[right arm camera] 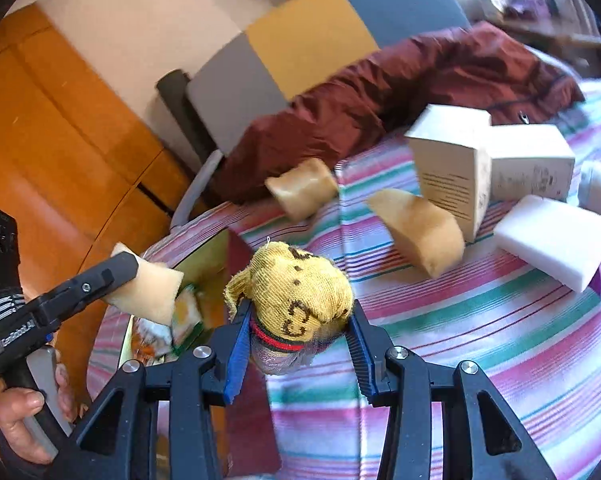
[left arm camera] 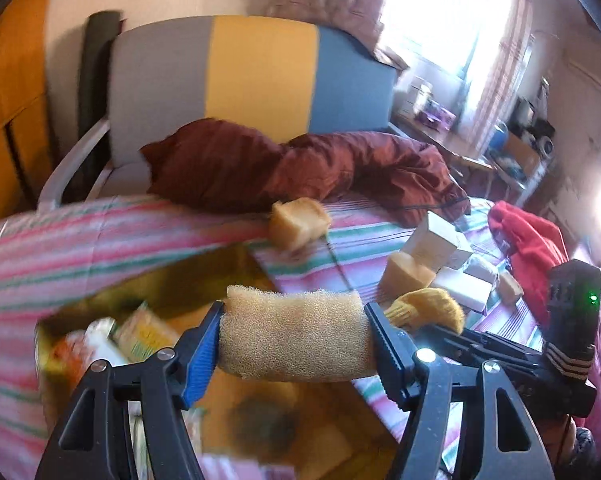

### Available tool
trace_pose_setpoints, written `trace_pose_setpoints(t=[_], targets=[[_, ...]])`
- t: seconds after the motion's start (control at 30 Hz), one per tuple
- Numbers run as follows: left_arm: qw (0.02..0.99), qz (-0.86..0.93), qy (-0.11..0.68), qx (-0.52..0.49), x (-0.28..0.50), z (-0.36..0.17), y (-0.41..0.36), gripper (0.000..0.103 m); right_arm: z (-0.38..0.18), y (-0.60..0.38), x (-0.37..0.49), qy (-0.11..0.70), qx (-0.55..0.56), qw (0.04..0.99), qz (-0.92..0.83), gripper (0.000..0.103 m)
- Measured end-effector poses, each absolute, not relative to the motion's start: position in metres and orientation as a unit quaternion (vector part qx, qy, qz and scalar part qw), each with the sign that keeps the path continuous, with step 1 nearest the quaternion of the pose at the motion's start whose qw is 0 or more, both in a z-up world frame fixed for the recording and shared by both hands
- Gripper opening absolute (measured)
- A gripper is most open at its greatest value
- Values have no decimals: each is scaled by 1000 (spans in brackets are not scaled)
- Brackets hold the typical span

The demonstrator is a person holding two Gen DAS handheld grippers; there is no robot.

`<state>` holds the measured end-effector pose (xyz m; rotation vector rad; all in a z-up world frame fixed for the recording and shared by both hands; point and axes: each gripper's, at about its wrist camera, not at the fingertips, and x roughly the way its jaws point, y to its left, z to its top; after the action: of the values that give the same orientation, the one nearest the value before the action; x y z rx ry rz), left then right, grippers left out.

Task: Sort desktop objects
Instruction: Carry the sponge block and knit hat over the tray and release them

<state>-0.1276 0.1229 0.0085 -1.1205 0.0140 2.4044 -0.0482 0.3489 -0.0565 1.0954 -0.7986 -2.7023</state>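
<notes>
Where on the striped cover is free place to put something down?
Bare striped cover lies near the right gripper, below the white foam block. It is crowded further back: tan sponges, white boxes, then the maroon jacket.

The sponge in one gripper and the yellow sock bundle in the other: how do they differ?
The sponge is a plain tan, porous block; the sock bundle is a knitted yellow ball with dark markings and a red-and-green cuff. The sponge spans a wider gap between its gripper's pads than the sock bundle does. Both are soft, squeezed in a gripper and held above the striped cloth.
</notes>
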Motion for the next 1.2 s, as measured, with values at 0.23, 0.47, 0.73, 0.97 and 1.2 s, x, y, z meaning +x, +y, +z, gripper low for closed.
trace_pose_setpoints(t=[0.23, 0.47, 0.73, 0.97, 1.2], targets=[[181, 890, -26, -417, -102, -6, 63, 72, -45, 303, -34, -223, 366, 123, -895, 46], [114, 901, -59, -415, -83, -15, 7, 85, -37, 243, -44, -214, 356, 177, -892, 95], [99, 897, -98, -420, -62, -33, -23, 89, -44, 231, -35, -192, 377, 168, -890, 102], [88, 896, -76, -428, -49, -40, -12, 89, -57, 232, -30, -176, 395, 150, -889, 103], [79, 901, -55, -423, -38, -31, -4, 89, -59, 224, -22, -131, 397, 135, -898, 102]])
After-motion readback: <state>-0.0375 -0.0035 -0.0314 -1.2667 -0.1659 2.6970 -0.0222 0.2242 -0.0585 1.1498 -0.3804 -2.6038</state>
